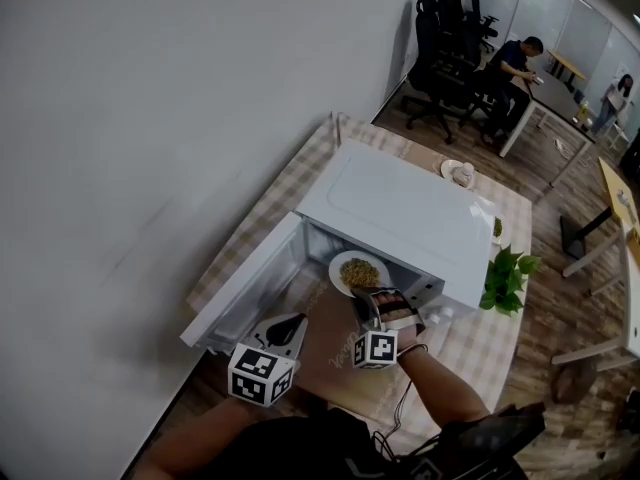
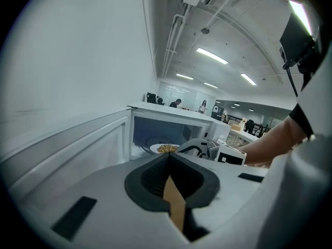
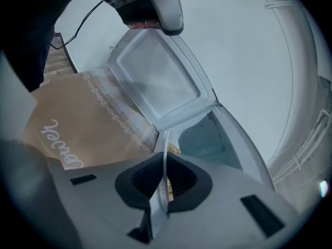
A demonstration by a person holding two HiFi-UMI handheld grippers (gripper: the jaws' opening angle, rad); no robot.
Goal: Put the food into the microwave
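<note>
Right now my right gripper [image 1: 372,303] is clamped on the near rim of the plate [image 1: 340,268]. In the right gripper view that rim shows as a thin white edge pinched between the two dark pads.

The plate lies straight out from the jaws, on their far side. It sits at the mouth of the microwave [image 1: 400,213], apparently partly over the sill. How much of it is already inside I cannot tell from above, because the top of the oven hides the far rim.

The cavity is directly beyond the plate on the same line. I judge the next move to be a plain push away from me, keeping the plate level. Being round, the plate has no long axis to line up.

The door [image 1: 245,288] stands swung wide to the left and near, clear of that path.

My left gripper [image 1: 288,330] hangs near the door's free edge, to the left of the plate and well apart from it. Its jaws are drawn together on nothing. Only a brown sliver shows in the slit, which I take to be the mat [image 1: 335,353] below. So the right side has the plate, and the left is the one nearer the door.

The plate is white and shallow, with a low mound of yellowish-brown food [image 1: 361,272] heaped in the middle. The food is loose, so tilting the plate could spill it.
</note>
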